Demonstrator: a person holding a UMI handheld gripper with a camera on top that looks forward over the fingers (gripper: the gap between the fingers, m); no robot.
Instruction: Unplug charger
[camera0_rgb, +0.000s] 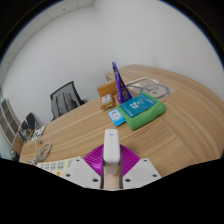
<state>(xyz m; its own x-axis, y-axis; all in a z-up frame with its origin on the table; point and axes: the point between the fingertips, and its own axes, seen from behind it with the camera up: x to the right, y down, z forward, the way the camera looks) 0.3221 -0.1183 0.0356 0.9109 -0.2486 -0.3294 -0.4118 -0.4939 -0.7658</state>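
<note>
Fingers (113, 172) clamped on white charger (112, 150), held clear above the table (90, 125). Unplugging appears done (no socket visible).

Wooden table (170, 120): green box (140, 109), purple stand (120, 82).

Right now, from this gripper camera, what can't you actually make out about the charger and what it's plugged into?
- White charger: its lower end is hidden between the gripper's fingers, so no socket shows.
- Power strip: partly hidden behind one finger; outlets too small.
- Box on the wooden table: print too small.
</note>
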